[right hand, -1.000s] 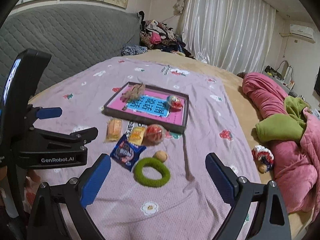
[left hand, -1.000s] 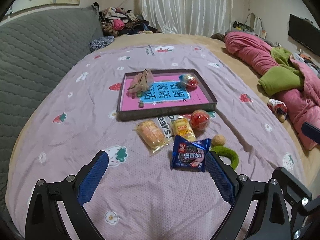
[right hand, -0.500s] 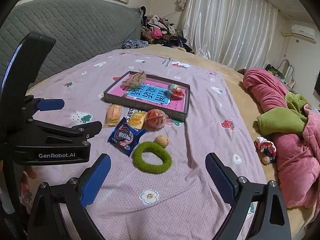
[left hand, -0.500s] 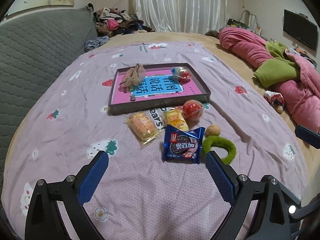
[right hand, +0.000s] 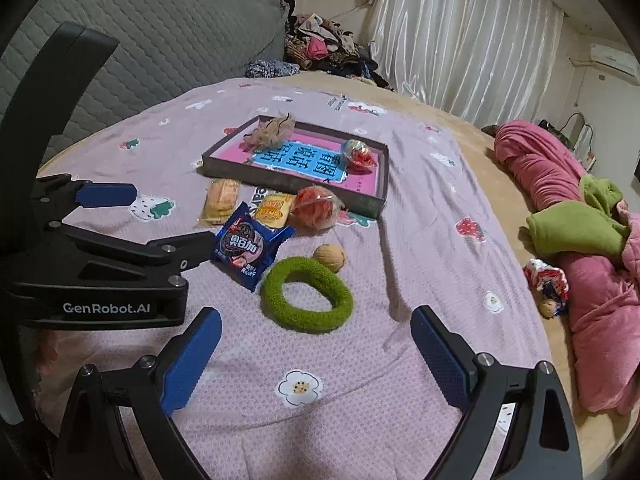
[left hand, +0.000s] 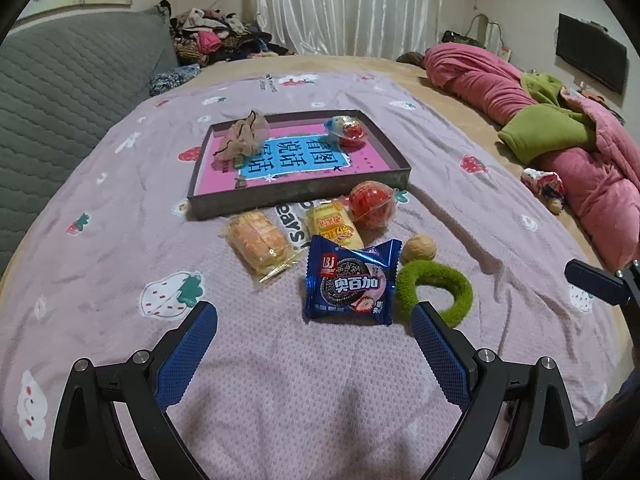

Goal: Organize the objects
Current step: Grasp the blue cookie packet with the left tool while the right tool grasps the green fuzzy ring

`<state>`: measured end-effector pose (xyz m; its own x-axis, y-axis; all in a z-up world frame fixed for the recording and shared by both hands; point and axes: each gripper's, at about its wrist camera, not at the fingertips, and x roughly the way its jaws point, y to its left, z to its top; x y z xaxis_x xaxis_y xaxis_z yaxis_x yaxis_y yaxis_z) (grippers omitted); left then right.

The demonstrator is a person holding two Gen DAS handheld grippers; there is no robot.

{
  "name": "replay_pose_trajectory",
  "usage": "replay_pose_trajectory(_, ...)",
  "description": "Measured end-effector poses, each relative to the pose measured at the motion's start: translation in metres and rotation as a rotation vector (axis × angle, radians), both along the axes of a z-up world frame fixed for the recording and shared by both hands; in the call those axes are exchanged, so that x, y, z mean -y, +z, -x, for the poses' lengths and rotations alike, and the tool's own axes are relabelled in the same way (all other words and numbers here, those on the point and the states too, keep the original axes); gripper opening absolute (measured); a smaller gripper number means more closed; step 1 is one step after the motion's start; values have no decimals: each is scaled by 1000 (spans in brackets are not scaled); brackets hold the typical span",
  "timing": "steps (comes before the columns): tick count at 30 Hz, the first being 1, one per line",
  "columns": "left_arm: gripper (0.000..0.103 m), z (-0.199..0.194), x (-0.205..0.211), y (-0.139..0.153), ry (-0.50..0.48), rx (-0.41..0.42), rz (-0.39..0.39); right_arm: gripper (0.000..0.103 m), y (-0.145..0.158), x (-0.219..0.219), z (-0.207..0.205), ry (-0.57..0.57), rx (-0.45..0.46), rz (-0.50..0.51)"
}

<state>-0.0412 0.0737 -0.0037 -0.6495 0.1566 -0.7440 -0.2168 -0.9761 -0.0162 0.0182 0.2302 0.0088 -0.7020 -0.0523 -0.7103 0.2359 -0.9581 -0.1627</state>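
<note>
A dark-rimmed pink tray point(left hand: 400, 160) point(right hand: 382, 196) lies on the bed, holding a beige scrunchie point(left hand: 244, 138) point(right hand: 272, 132) and a foil ball point(left hand: 347, 130) point(right hand: 358, 152). In front of it lie an orange biscuit pack point(left hand: 258, 242) point(right hand: 220, 200), a yellow snack point(left hand: 332, 226) point(right hand: 274, 208), a red ball in clear wrap point(left hand: 372, 204) point(right hand: 316, 210), a blue cookie packet point(left hand: 350, 282) point(right hand: 248, 244), a walnut point(left hand: 418, 248) point(right hand: 330, 256) and a green fuzzy ring point(left hand: 440, 290) point(right hand: 308, 294). My left gripper point(left hand: 314, 320) point(right hand: 156, 220) is open just short of the blue packet. My right gripper point(right hand: 316, 332) is open just short of the green ring.
The lilac strawberry-print sheet point(left hand: 120, 240) covers the bed. A grey quilted headboard point(left hand: 60, 92) stands at the left. Pink and green bedding point(left hand: 560, 132) is bunched at the right with a small doll point(left hand: 546, 186) beside it. Clothes point(left hand: 208, 40) are piled at the back.
Both grippers have moved closer to the row of items. The packet and ring look larger and nearer. Both stay open; nothing on the bed has moved.
</note>
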Motion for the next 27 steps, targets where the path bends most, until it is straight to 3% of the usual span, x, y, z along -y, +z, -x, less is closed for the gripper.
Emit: replay_pose_trajectory(27,98,55,-29,-38,-38,63,-5,96,-51,1,47,20,69,11)
